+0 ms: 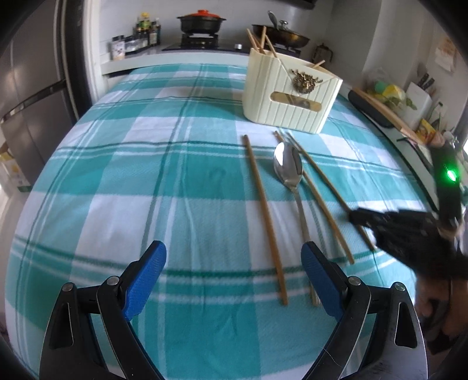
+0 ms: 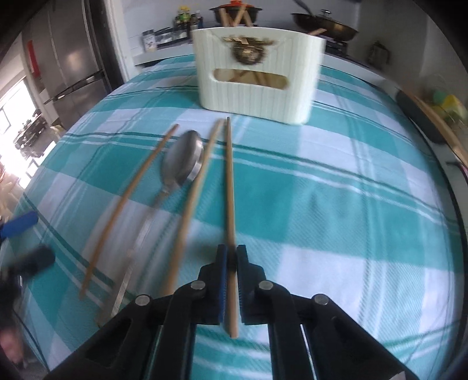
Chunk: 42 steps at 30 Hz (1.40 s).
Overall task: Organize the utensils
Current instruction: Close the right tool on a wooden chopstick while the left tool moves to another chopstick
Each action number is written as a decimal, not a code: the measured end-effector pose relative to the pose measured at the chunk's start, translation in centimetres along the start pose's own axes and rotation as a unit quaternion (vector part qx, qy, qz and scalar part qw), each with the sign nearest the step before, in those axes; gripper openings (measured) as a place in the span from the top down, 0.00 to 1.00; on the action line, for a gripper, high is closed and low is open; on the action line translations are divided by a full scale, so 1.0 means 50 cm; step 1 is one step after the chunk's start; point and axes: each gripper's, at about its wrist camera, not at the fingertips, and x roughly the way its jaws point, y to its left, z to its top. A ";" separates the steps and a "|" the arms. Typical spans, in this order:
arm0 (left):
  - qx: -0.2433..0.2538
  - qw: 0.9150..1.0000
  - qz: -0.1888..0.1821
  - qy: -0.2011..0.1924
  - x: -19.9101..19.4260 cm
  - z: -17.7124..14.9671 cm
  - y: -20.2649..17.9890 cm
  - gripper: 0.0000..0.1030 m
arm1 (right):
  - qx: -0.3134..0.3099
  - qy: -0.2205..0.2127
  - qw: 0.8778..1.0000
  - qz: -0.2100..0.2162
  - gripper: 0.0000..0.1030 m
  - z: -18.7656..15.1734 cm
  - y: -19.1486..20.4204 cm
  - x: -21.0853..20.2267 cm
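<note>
A cream utensil holder [image 1: 289, 93] [image 2: 257, 76] stands on the checked tablecloth with several chopsticks in it. Before it lie a metal spoon [image 1: 288, 169] [image 2: 184, 160] and three wooden chopsticks. My right gripper [image 2: 231, 257] is shut on the rightmost chopstick [image 2: 229, 181] near its near end; it shows as a dark blurred shape [image 1: 380, 225] in the left wrist view. My left gripper [image 1: 234, 260] is open and empty, low over the cloth, near the leftmost chopstick [image 1: 263, 210]. The middle chopstick [image 2: 193, 204] lies beside the spoon.
The table with the teal checked cloth [image 1: 175, 175] ends at a counter behind with a stove, a black pot [image 1: 201, 22] and a wok [image 1: 280, 33]. A fridge [image 1: 32, 87] stands left. A sink area with clutter [image 1: 392, 96] lies right.
</note>
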 end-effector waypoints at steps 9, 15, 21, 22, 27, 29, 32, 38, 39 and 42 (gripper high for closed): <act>0.040 0.998 0.049 0.025 0.083 0.038 -0.042 0.17 | 0.047 -0.014 0.997 -0.053 0.94 -0.113 -0.111 -0.074; 0.050 0.997 0.056 0.035 0.105 0.026 -0.050 0.66 | 0.052 -0.030 0.996 -0.064 0.94 -0.136 -0.120 -0.091; 0.035 0.998 0.045 0.035 0.073 -0.008 -0.045 0.96 | 0.059 -0.041 0.995 -0.068 0.94 -0.144 -0.120 -0.096; 0.028 0.998 0.042 0.036 0.058 -0.024 -0.038 0.96 | 0.060 -0.041 0.995 -0.071 0.94 -0.147 -0.119 -0.097; 0.012 0.998 0.039 0.050 -0.007 -0.090 -0.005 0.95 | 0.072 -0.035 0.993 -0.087 0.94 -0.174 -0.146 -0.118; 0.007 0.998 0.037 0.051 -0.024 -0.101 0.007 0.90 | 0.076 -0.037 0.993 -0.086 0.93 -0.182 -0.152 -0.123; 0.002 0.998 0.028 0.047 -0.026 -0.091 0.016 0.36 | 0.086 -0.043 0.993 -0.072 0.85 -0.185 -0.161 -0.122; 0.029 0.997 0.046 0.056 0.024 -0.051 0.016 0.32 | 0.083 -0.037 0.994 -0.061 0.59 -0.162 -0.170 -0.105; 0.035 0.996 0.054 0.064 0.038 -0.048 0.015 0.32 | 0.078 -0.041 0.994 -0.060 0.57 -0.160 -0.170 -0.104; 0.045 0.995 0.071 0.057 0.047 -0.045 0.014 0.22 | 0.065 -0.039 0.995 -0.061 0.53 -0.157 -0.167 -0.099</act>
